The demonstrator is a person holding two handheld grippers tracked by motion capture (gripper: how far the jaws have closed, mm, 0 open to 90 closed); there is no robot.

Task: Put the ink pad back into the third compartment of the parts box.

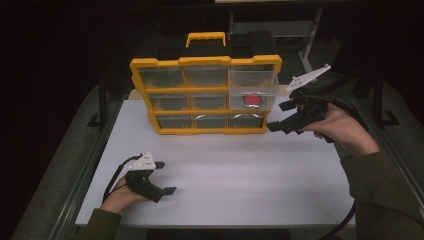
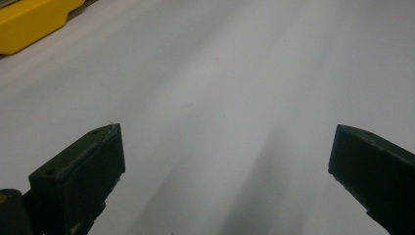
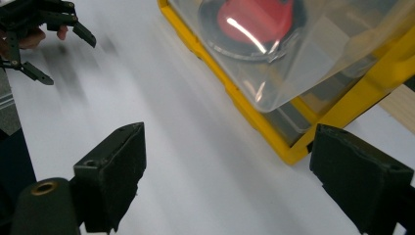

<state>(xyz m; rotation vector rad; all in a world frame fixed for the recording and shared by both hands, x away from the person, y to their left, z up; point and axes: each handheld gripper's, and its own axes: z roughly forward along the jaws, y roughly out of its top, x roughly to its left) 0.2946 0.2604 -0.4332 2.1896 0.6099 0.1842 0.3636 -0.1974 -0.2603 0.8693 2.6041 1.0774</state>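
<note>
A yellow organiser (image 1: 205, 62) with clear drawers stands at the back of the white table (image 1: 235, 175). One clear drawer (image 1: 252, 82) in its right column is pulled out, and a round red object (image 1: 253, 100) lies inside it. My right gripper (image 1: 277, 116) is open just right of the organiser's lower right corner, with nothing between its jaws. In the right gripper view, the open gripper (image 3: 229, 132) faces the drawer (image 3: 313, 58), the red object (image 3: 257, 17) and the yellow frame (image 3: 244, 103). My left gripper (image 1: 167, 177) is open and empty near the table's front left, its jaws wide over bare table (image 2: 227, 134).
The organiser has a yellow carry handle (image 1: 205, 38) on top. Metal rails (image 1: 82, 175) run along the table's left and right sides, with dark floor beyond. A corner of the organiser (image 2: 29, 19) appears in the left gripper view. The left gripper (image 3: 68, 58) shows far off in the right gripper view.
</note>
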